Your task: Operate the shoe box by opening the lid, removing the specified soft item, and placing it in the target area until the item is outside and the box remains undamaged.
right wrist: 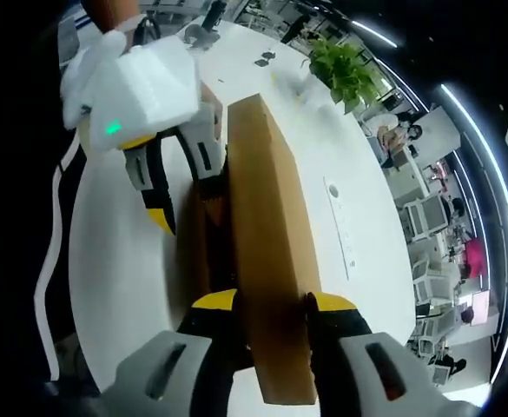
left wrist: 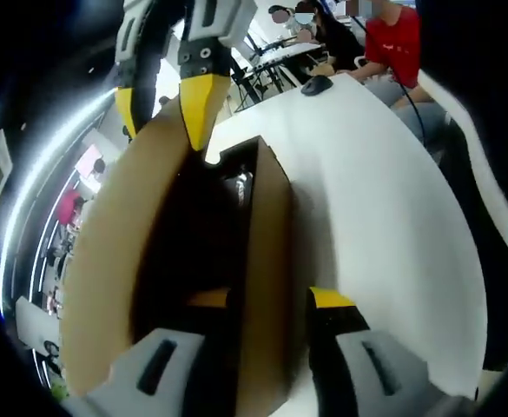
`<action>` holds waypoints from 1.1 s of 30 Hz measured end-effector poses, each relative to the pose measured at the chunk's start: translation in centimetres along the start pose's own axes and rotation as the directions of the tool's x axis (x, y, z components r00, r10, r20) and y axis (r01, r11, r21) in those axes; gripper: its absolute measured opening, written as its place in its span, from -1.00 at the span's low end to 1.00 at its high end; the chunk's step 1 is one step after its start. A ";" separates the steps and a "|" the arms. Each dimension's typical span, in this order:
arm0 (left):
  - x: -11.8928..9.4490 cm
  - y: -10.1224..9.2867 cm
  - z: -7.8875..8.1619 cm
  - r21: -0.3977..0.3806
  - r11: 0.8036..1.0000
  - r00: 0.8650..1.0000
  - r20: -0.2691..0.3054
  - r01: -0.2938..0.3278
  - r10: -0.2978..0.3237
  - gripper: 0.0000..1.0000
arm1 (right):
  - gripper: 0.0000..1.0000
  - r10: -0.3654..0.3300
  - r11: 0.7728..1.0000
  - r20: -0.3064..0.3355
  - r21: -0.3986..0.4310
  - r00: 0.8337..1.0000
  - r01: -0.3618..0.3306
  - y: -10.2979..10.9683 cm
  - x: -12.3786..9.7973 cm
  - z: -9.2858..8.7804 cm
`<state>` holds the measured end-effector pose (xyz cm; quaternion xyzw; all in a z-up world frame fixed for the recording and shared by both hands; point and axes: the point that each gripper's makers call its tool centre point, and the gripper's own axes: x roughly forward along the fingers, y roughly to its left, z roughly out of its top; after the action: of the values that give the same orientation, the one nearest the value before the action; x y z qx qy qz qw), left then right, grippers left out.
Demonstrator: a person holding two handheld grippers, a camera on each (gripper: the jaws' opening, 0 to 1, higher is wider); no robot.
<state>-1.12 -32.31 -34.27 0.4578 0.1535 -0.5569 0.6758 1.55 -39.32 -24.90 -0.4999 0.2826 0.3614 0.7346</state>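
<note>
Lid-opening stage: right gripper (right wrist: pixel 271 304) pinches the brown cardboard shoe box's raised lid (right wrist: pixel 267 226) mid-frame, left gripper (left wrist: pixel 271 300) clamps the box wall (left wrist: pixel 267 261), so next it's reaching inside.

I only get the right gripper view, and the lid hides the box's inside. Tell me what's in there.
Observer: The left gripper view shows the box open and mostly dark inside. One small shiny thing lies toward the far end. I can't tell what it is.
Operator: Say where the left gripper sits relative to it.
Observer: The left gripper straddles the near side wall. Its inner jaw is inside the box, apart from the shiny thing.
Operator: Report what's behind my gripper.
Observer: A mouse at the far end of the table, and a person in red seated there.
</note>
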 end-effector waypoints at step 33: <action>1.1 1.1 -0.7 -0.015 1.000 1.000 0.018 0.011 -0.010 -0.81 | -0.41 0.006 1.000 -0.009 -0.015 1.000 -0.006 0.0 0.0 0.0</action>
<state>0.43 -32.44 -34.99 0.4467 0.1539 -0.5635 0.6777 1.60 -39.34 -24.89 -0.5061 0.2846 0.3636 0.7284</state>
